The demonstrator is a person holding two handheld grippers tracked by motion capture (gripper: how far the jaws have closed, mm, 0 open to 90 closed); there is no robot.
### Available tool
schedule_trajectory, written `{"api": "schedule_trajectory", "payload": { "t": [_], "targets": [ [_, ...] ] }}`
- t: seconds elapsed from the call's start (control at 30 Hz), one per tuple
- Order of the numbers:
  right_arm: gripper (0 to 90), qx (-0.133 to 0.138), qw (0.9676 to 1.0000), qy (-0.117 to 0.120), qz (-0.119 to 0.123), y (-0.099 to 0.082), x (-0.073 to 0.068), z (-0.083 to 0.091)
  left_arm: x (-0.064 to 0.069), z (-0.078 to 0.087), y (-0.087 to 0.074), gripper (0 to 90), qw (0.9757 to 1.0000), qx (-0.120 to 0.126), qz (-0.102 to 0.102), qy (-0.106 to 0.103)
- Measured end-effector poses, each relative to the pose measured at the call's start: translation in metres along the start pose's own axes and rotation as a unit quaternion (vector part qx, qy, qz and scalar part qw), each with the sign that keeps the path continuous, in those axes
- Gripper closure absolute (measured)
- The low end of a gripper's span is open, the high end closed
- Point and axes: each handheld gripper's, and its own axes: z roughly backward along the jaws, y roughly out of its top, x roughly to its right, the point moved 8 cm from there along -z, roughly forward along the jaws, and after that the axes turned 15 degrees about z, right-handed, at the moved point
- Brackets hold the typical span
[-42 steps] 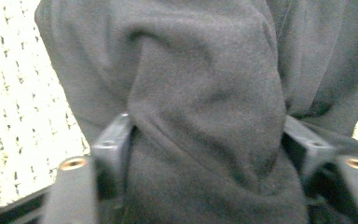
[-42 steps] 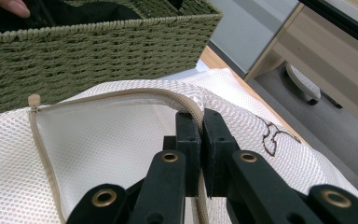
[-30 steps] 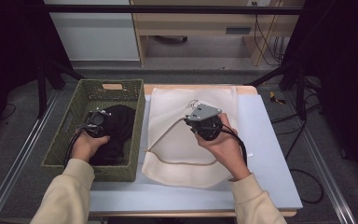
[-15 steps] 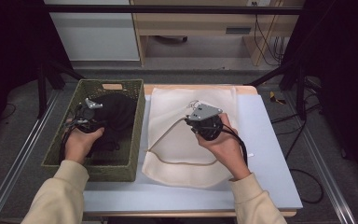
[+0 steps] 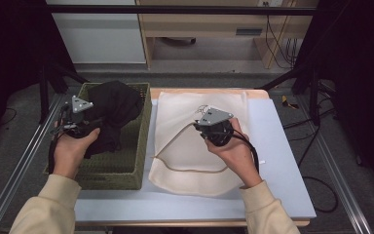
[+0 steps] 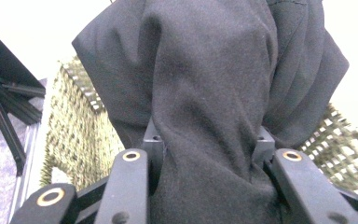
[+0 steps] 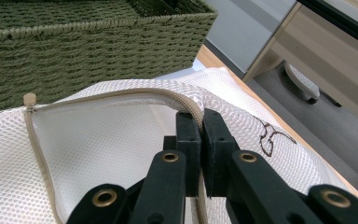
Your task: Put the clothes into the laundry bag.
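Note:
A black garment point(image 5: 114, 109) hangs bunched above the green woven basket point(image 5: 121, 170), and my left gripper point(image 5: 85, 122) is shut on it. In the left gripper view the black garment point(image 6: 214, 93) fills the gap between the two jaws, which press its folds from both sides. A white mesh laundry bag point(image 5: 195, 146) lies flat on the table beside the basket. My right gripper point(image 5: 209, 127) is shut on the bag's beige zipper edge point(image 7: 135, 93), lifting that edge so the mouth gapes.
The basket's woven wall point(image 7: 74, 42) stands close to the left of the mesh bag. Light blue table top point(image 5: 282, 161) shows to the right of the bag. Dark frame posts point(image 5: 311, 83) rise at the table's far corners, and cables point(image 5: 321, 195) trail off its right side.
My left hand has risen and drawn the black garment up out of the basket, shifting slightly left. The right hand and the bag edge have stayed where they were.

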Motion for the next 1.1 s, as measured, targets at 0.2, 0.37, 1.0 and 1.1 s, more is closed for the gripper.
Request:
{"api": "schedule_trajectory", "payload": {
  "t": [0.2,0.37,1.0,1.1],
  "targets": [
    [86.9,0.001,1.0,0.001,-0.001,0.0,0.001,0.0,0.012,0.025,0.007,61.7,0.9993,0.03,-0.014,-0.016],
    [87.0,-0.002,1.0,0.001,0.0,-0.001,0.0,-0.002,0.03,0.048,0.008,61.7,0.9978,0.043,-0.032,-0.04],
    [87.0,0.001,0.9999,0.014,-0.007,-0.002,-0.003,-0.005,0.102,0.093,-0.01,61.6,0.986,0.047,-0.096,-0.128],
    [87.0,0.0,0.9998,0.017,-0.01,-0.002,-0.003,-0.007,0.111,0.097,-0.017,61.6,0.983,0.038,-0.112,-0.141]
  ]
}}
